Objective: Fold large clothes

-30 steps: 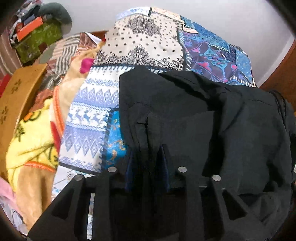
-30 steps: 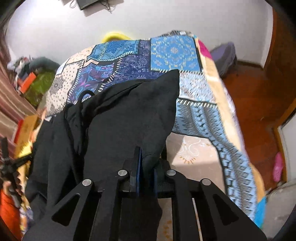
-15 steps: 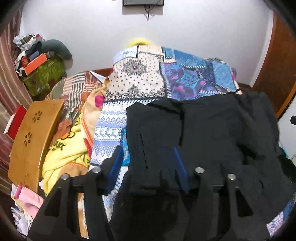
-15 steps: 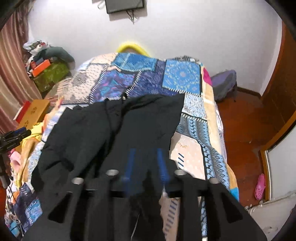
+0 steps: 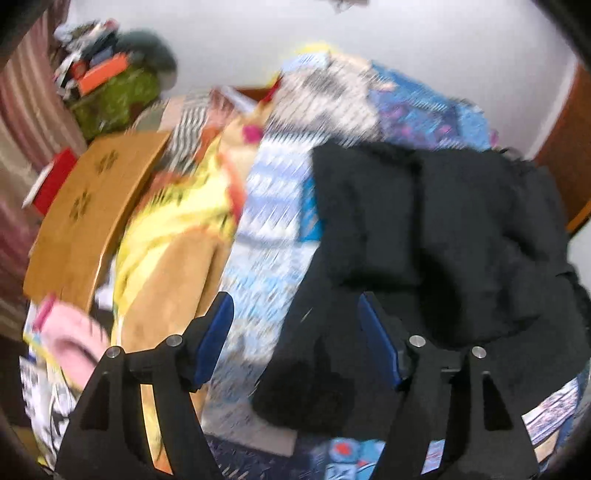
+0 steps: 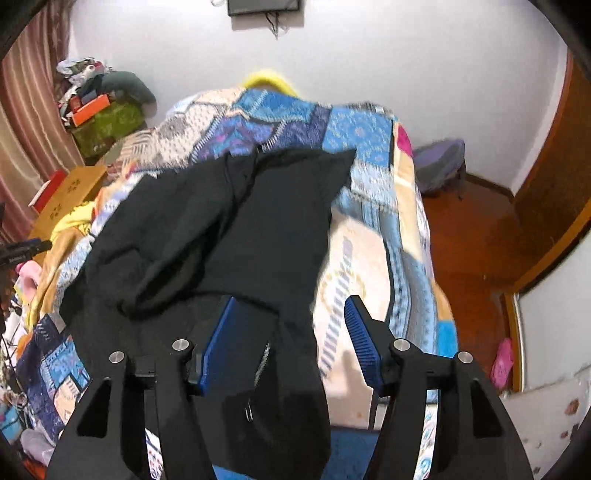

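I am seeing my left gripper (image 5: pixel 295 339) standing with its jaws spread wide and gripping nothing, its blue pads (image 5: pixel 216 338) apart over the bedding. My right gripper (image 6: pixel 290 339) is likewise gaping wide and gripping nothing. The black garment (image 6: pixel 229 236) is lying folded over itself on the patchwork bedspread (image 6: pixel 373 147), reaching from about 12 o'clock of the right jaws down past 6 o'clock beneath them; in the left wrist view it (image 5: pixel 424 240) is sitting at about 1 o'clock of the jaws.

The left wrist view is blurring badly, yet it alone is showing a yellow blanket (image 5: pixel 173 218) at 10 o'clock beside a wooden board (image 5: pixel 92 206). The right wrist view alone is giving me the wooden floor (image 6: pixel 476 236) at 2 o'clock, a wall screen (image 6: pixel 264 6) at 12 o'clock and a grey-purple cushion (image 6: pixel 439 162).

A green box (image 6: pixel 107 127) at 10 o'clock is carrying a heap on top, including an orange box (image 6: pixel 90 110); its inside I cannot tell.
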